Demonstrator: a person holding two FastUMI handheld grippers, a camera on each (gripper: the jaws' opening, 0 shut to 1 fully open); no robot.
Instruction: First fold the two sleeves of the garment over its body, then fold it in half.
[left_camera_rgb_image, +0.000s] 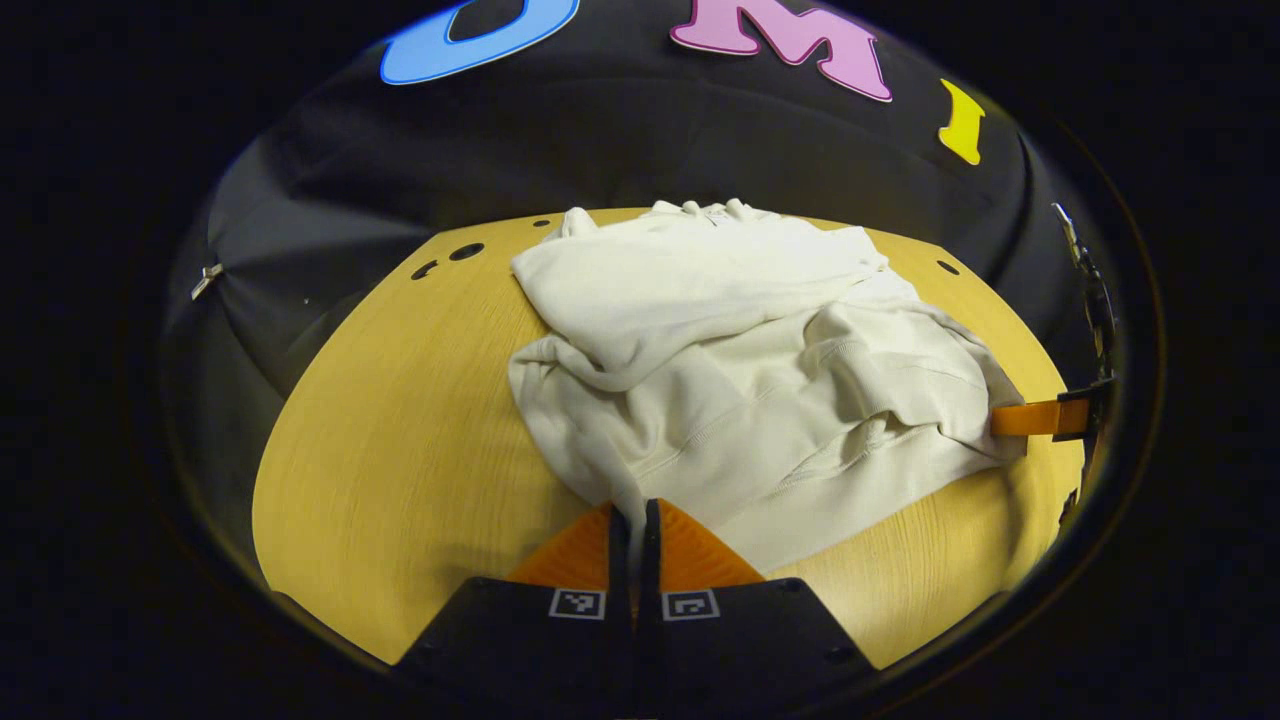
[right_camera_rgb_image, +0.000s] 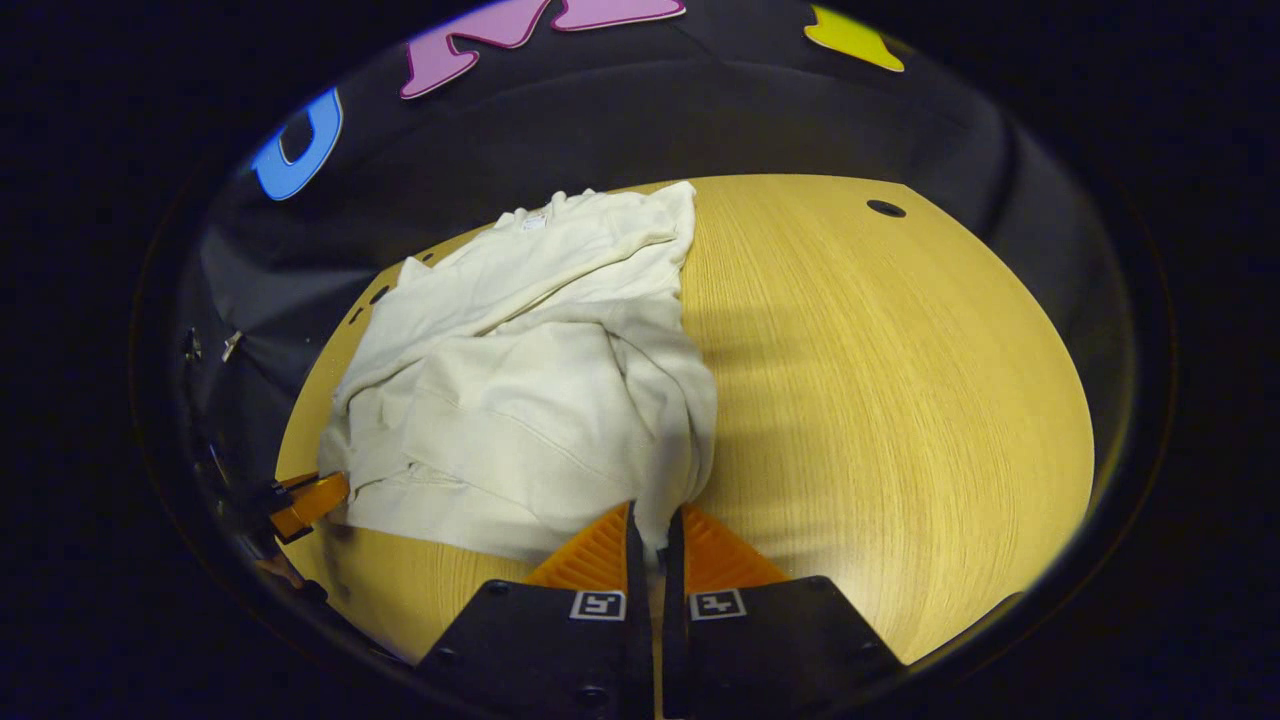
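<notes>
A cream long-sleeved garment (left_camera_rgb_image: 720, 330) lies rumpled on the round wooden table (left_camera_rgb_image: 400, 430), collar at the far side, sleeves lying across its body. In the left gripper view, my left gripper (left_camera_rgb_image: 632, 522) is shut on the near hem corner, with cloth running into the slit between the fingers. The right gripper (left_camera_rgb_image: 1040, 418) holds the hem's other end at the far right. In the right gripper view, the garment (right_camera_rgb_image: 520, 380) spreads to the left, and my right gripper (right_camera_rgb_image: 652, 530) is shut on its near edge. The left gripper (right_camera_rgb_image: 310, 500) shows at the garment's left corner.
The table (right_camera_rgb_image: 880, 400) is bare wood to the right of the garment in the right gripper view. Small holes (left_camera_rgb_image: 465, 251) mark the tabletop near its far rim, one hole (right_camera_rgb_image: 886, 208) at the back right. The black cloth wall rises behind the table.
</notes>
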